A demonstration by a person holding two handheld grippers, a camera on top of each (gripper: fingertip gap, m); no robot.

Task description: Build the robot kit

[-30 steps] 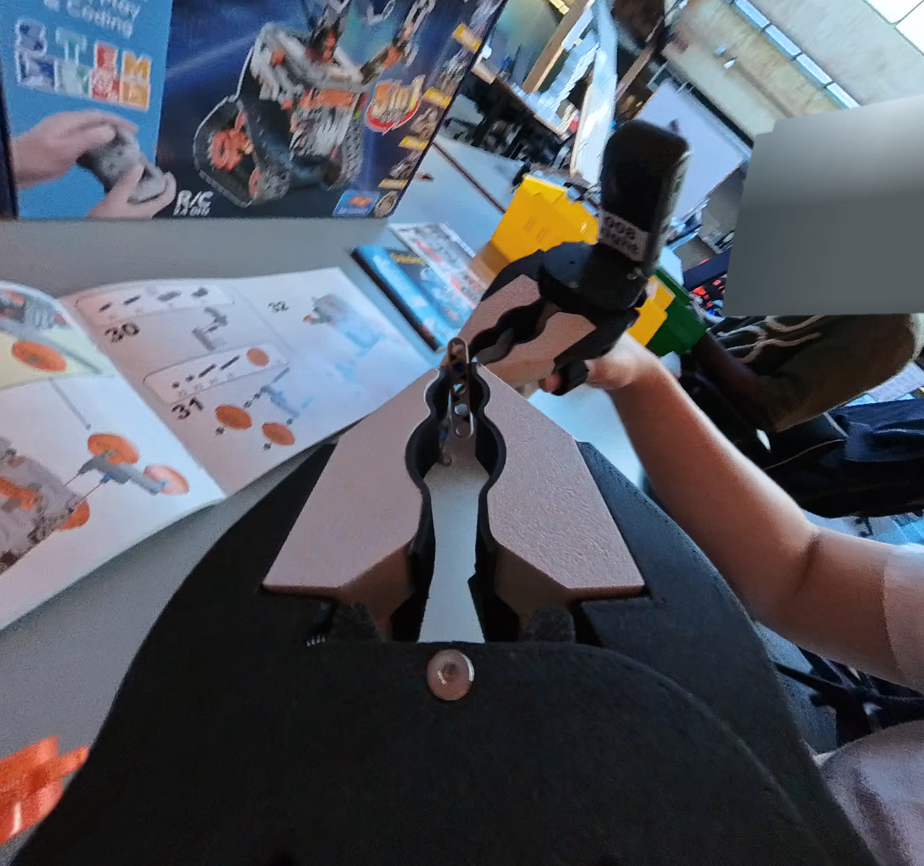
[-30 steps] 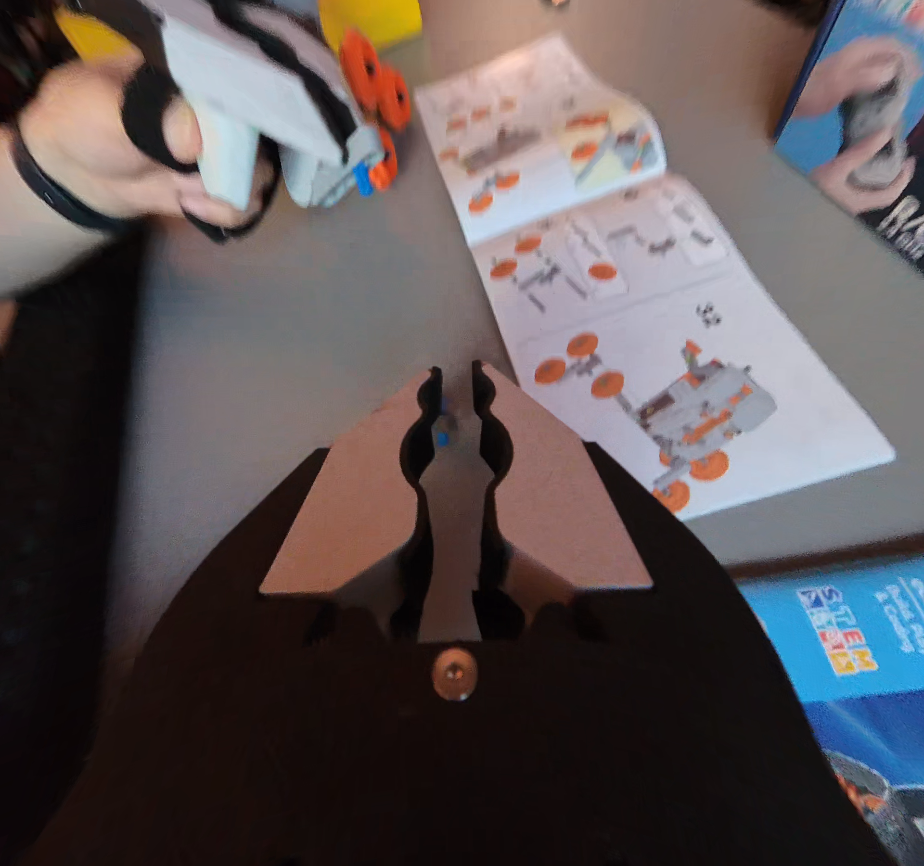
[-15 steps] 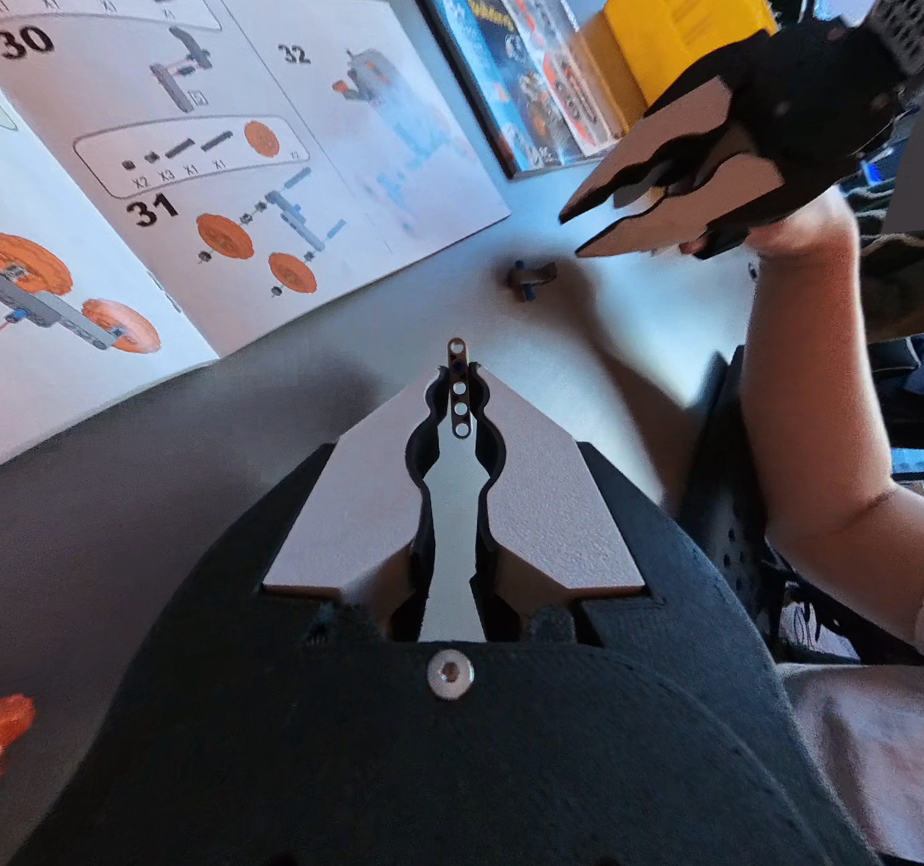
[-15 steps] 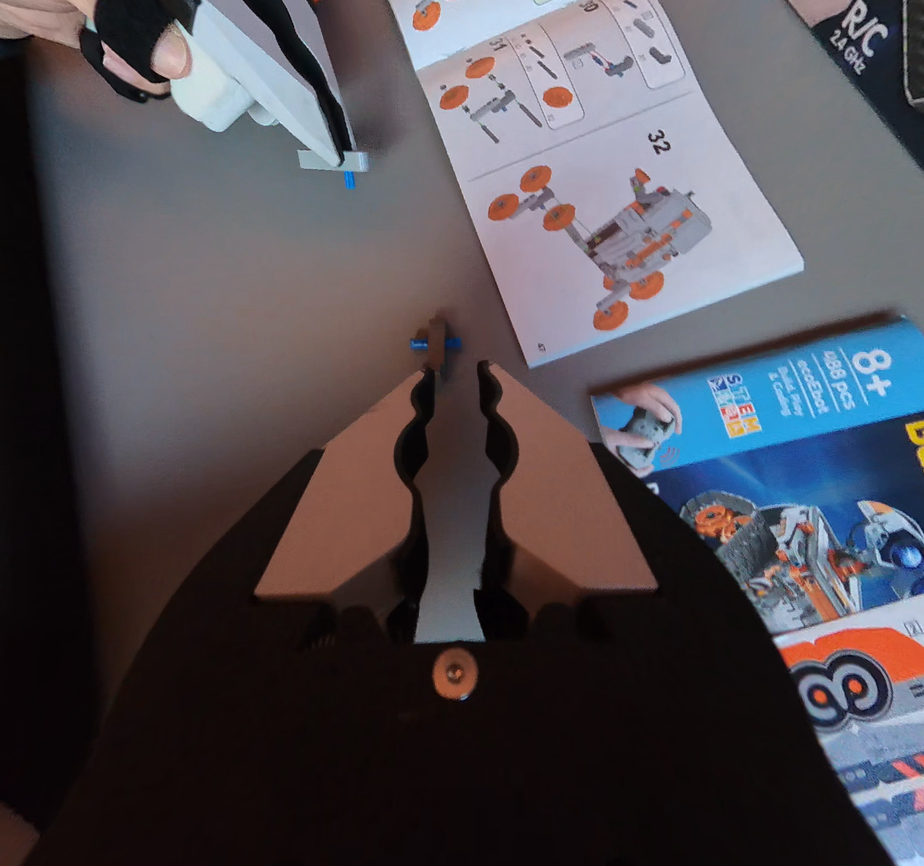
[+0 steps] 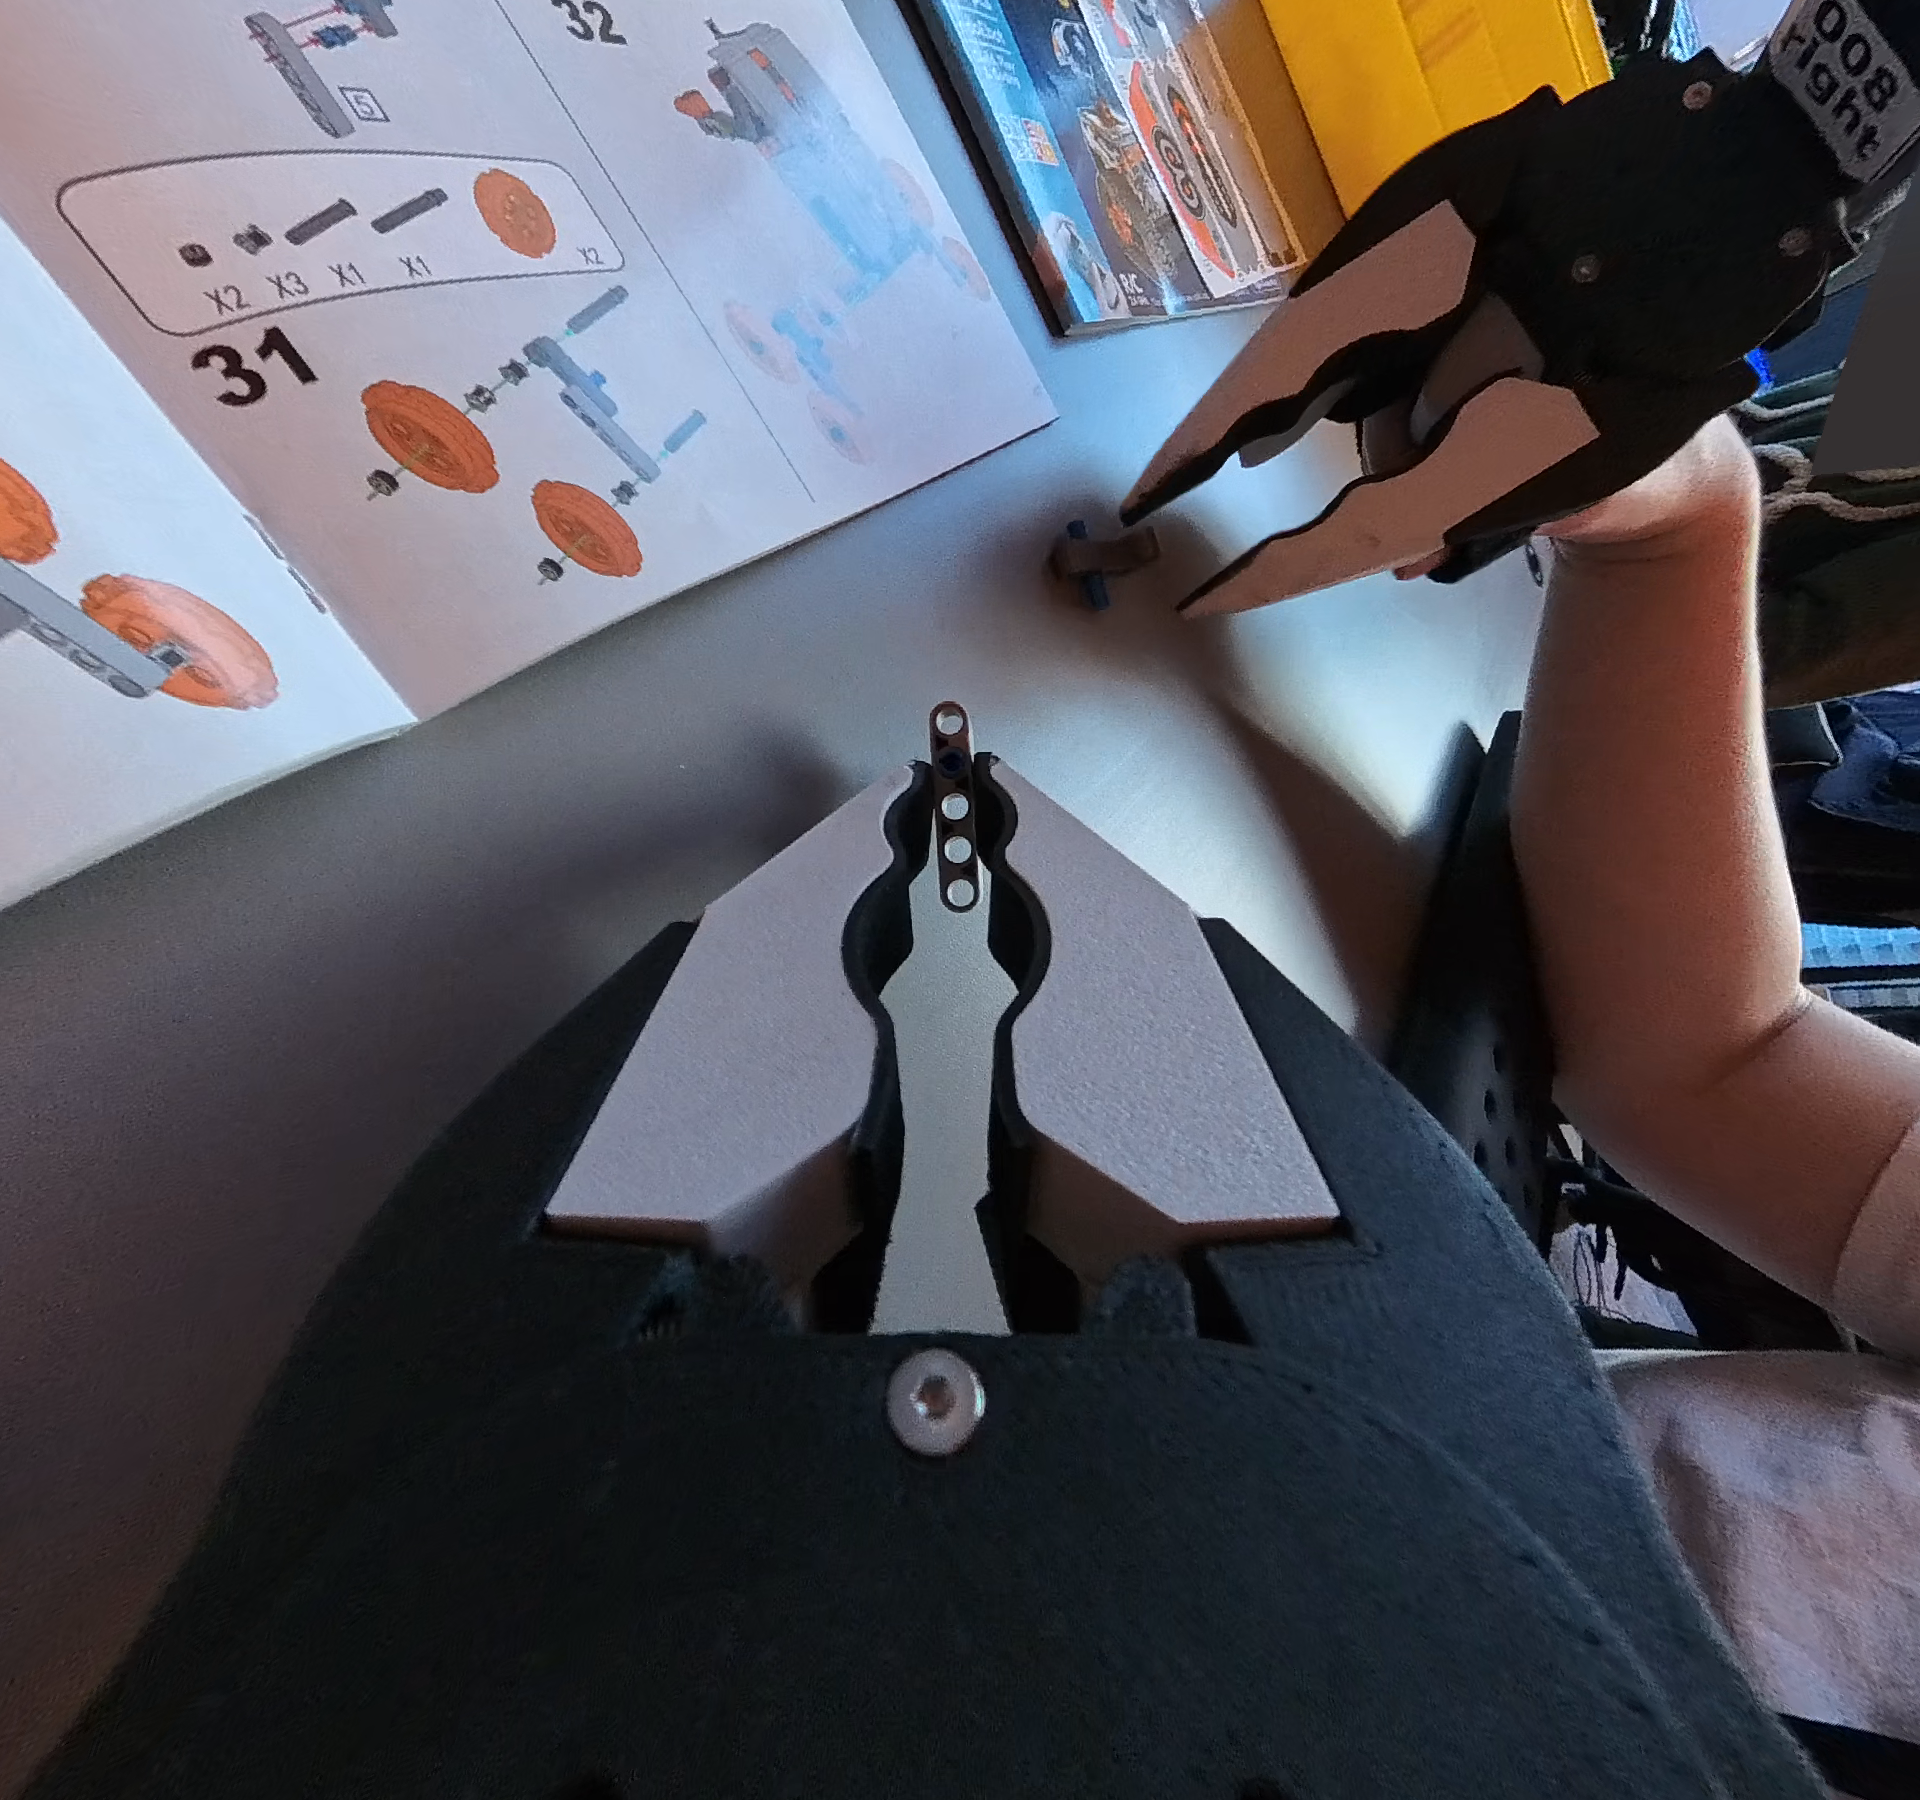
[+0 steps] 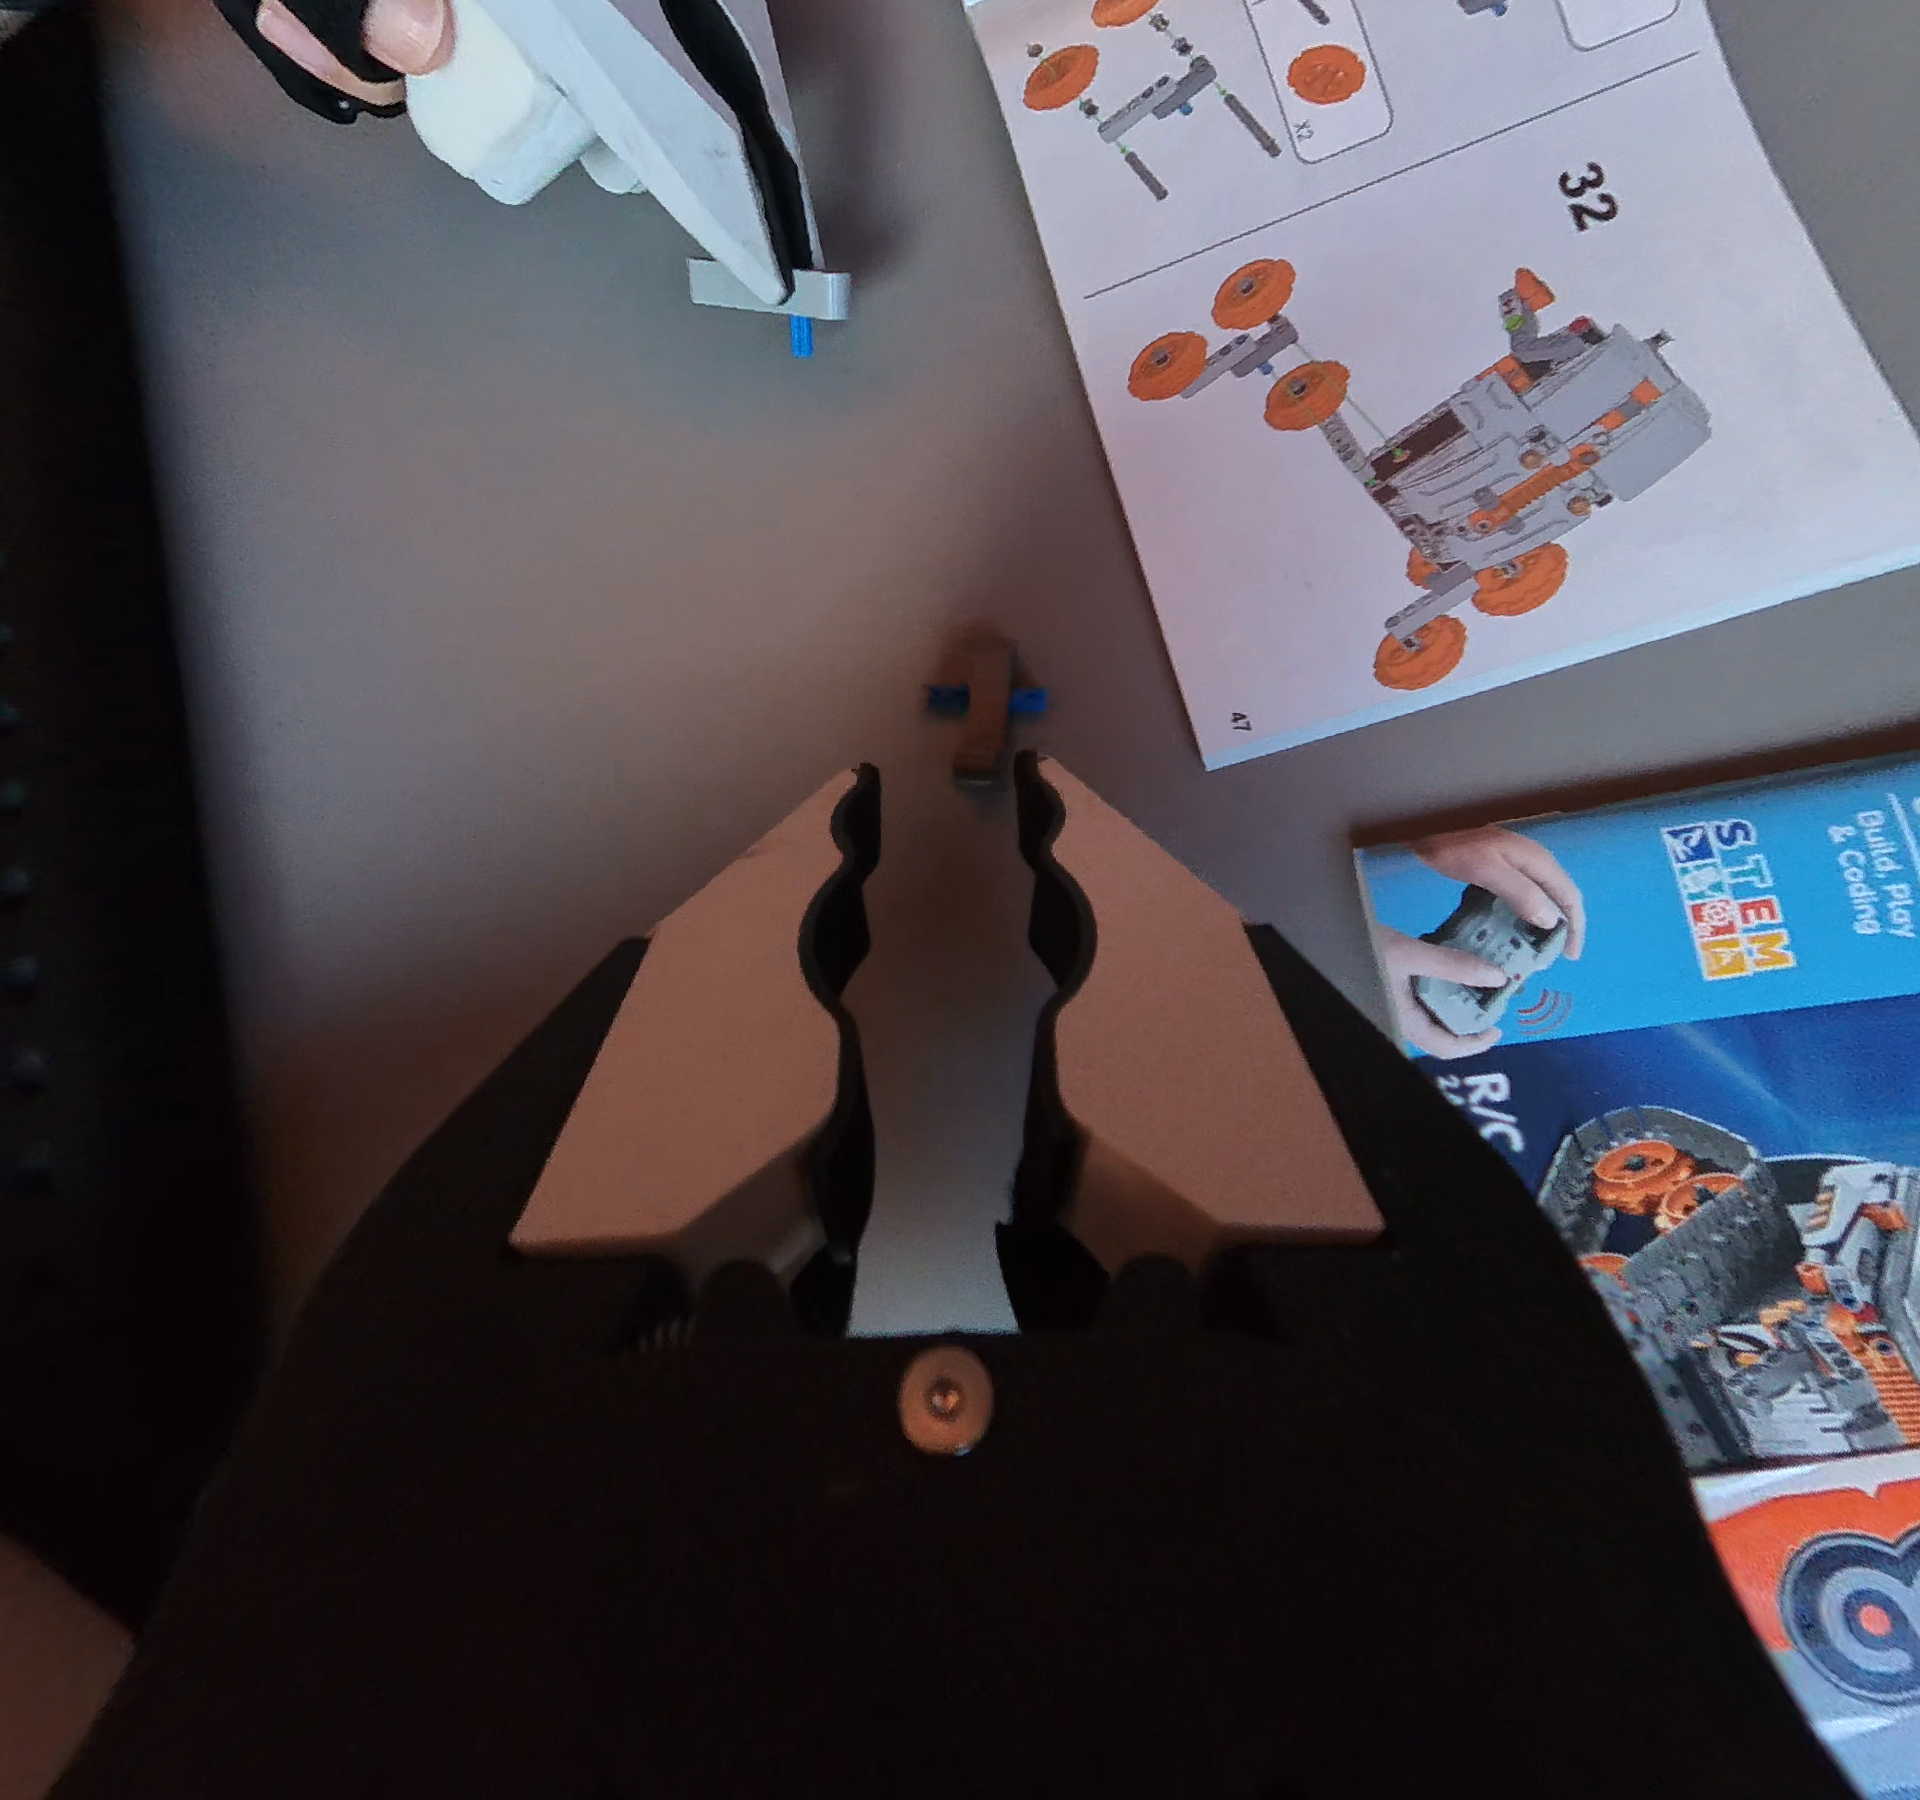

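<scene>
My left gripper [image 5: 951, 768] is shut on a thin grey beam with holes [image 5: 953, 805] that has a blue pin in it; from the right wrist view the beam [image 6: 769, 290] shows edge-on with the blue pin [image 6: 800, 335] hanging below. My right gripper [image 6: 940, 774] is open and empty, low over the grey table. A small brown-grey piece with a blue pin through it [image 6: 982, 701] lies on the table just ahead of its fingertips. In the left wrist view the right gripper [image 5: 1153, 555] straddles that piece [image 5: 1101, 555].
An open instruction booklet [image 5: 468, 296] lies on the table [image 5: 260, 971], also in the right wrist view [image 6: 1455, 296]. A blue kit box [image 6: 1714, 1075] lies at the right. A yellow bin [image 5: 1423, 15] stands at the back. A person's forearm [image 5: 1662, 867] holds the right gripper. Across from one pair of fingers to the other is roughly 11 cm.
My right gripper has let go of the small pinned piece, which now lies on the table, and its jaws have opened wider. Both grippers have come lower toward the table.
</scene>
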